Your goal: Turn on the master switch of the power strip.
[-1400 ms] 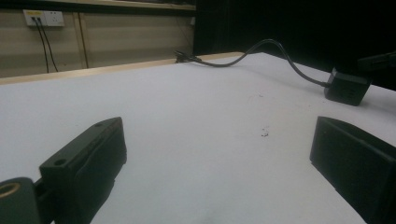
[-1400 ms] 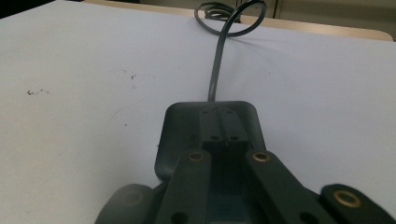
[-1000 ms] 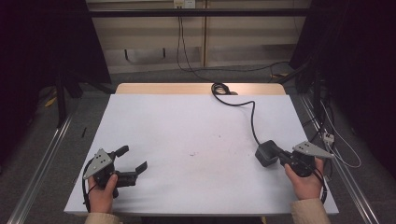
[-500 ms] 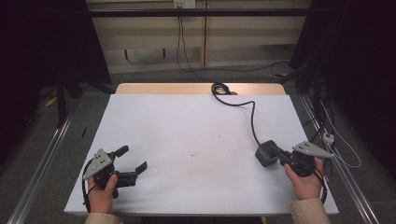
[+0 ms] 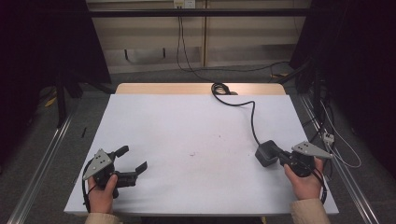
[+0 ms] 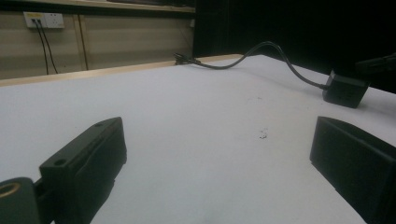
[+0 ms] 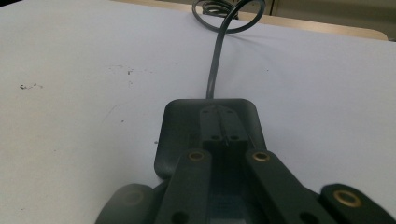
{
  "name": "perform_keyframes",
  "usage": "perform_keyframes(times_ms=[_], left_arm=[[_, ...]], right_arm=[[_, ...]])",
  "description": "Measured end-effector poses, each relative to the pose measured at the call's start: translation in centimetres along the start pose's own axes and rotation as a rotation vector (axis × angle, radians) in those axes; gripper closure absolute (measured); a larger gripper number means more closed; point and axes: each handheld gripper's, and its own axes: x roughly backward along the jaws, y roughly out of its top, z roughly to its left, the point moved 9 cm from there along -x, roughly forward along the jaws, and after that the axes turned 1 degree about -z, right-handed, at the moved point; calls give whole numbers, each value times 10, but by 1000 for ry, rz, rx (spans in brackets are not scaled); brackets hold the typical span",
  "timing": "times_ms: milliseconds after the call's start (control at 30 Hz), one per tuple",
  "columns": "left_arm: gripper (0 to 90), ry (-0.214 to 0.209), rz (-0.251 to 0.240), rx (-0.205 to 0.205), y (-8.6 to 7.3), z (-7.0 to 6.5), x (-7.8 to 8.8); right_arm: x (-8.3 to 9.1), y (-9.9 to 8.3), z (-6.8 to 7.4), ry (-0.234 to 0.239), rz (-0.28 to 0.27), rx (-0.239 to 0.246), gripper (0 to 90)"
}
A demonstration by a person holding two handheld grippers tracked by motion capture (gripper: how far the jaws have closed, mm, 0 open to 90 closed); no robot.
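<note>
— So how far along does it look?

— Early, by the look of it. The right claw (image 5: 276,155) sits at the near right of the white worktop (image 5: 187,126) with its jaws drawn together, tips over the dark power adapter (image 5: 266,153). From the right gripper view, it seems to pinch something on the adapter's top, but the adapter rests flat on the worktop, so any lifting or moving is judged yet to come.

— And the other one?

— The left claw (image 5: 130,161) hovers at the near left, jaws spread wide with nothing between them, well apart from the adapter.

— Anything hard to read?

— What the jaw tips actually grip is hidden beneath them. The adapter's cable (image 5: 252,116) runs to a coil at the far edge, where its end cannot be made out
</note>
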Motion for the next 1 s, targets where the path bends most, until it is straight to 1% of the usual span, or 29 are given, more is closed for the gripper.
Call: perform_keyframes(times_ms=[233, 400, 533, 633, 800, 1000], left_arm=[[35, -5, 1, -3, 0, 0, 0], [35, -6, 1, -2, 0, -1, 0], [35, -4, 1, -1, 0, 0, 0], [35, -4, 2, -2, 0, 0, 0], [35, -3, 1, 1, 0, 0, 0], [35, -1, 1, -1, 0, 1, 1]], right_arm=[[0, 0, 0, -10, 3, 7, 900], [0, -1, 1, 2, 8, -8, 900], [0, -1, 1, -3, 6, 0, 900], [0, -1, 0, 4, 3, -12, 900], [0, -1, 1, -8, 5, 8, 900], [0, -1, 1, -10, 2, 3, 900]])
